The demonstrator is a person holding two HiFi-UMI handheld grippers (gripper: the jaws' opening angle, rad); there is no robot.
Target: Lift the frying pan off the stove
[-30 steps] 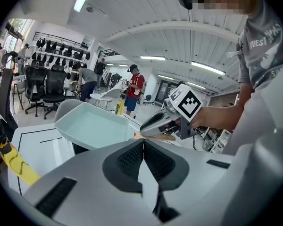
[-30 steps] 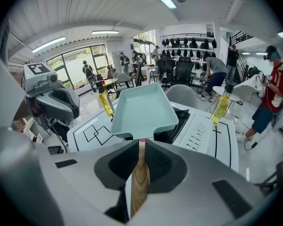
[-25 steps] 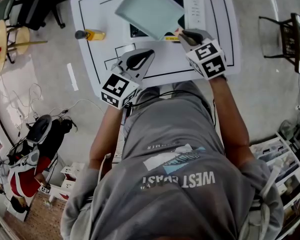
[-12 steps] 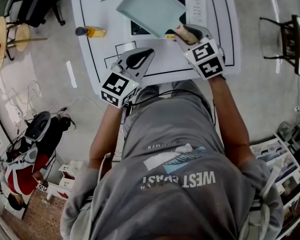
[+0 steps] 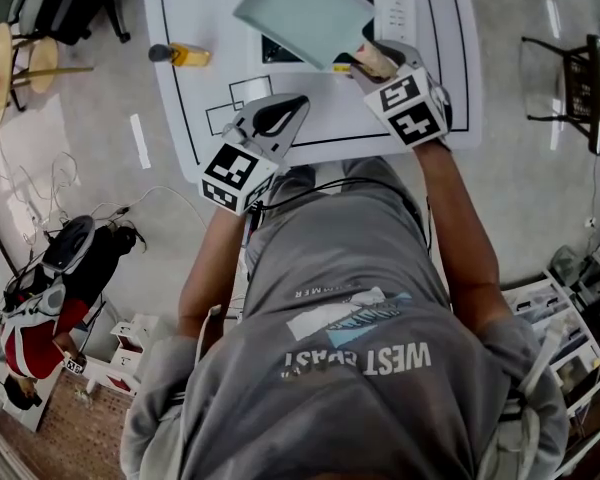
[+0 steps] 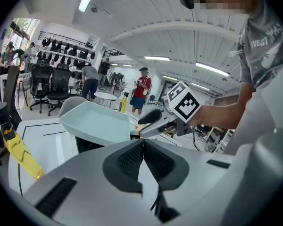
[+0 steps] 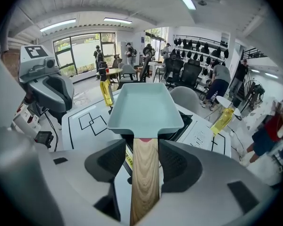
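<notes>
A square pale-green frying pan with a wooden handle sits on the black stove on the white table. My right gripper reaches over the handle from the pan's near right. In the right gripper view the handle runs between the jaws toward the pan. The jaws are opening, and a narrow gap shows beside the left pad. My left gripper hovers over the table's front edge, shut with nothing in it.
A yellow bottle lies on the table left of the stove. A second yellow bottle stands beyond the stove's right side. Black lines mark the tabletop. Office chairs, small round tables and several people fill the room behind.
My right gripper has moved forward along the wooden handle and its jaws have spread around it. The left gripper has stayed where it was.
</notes>
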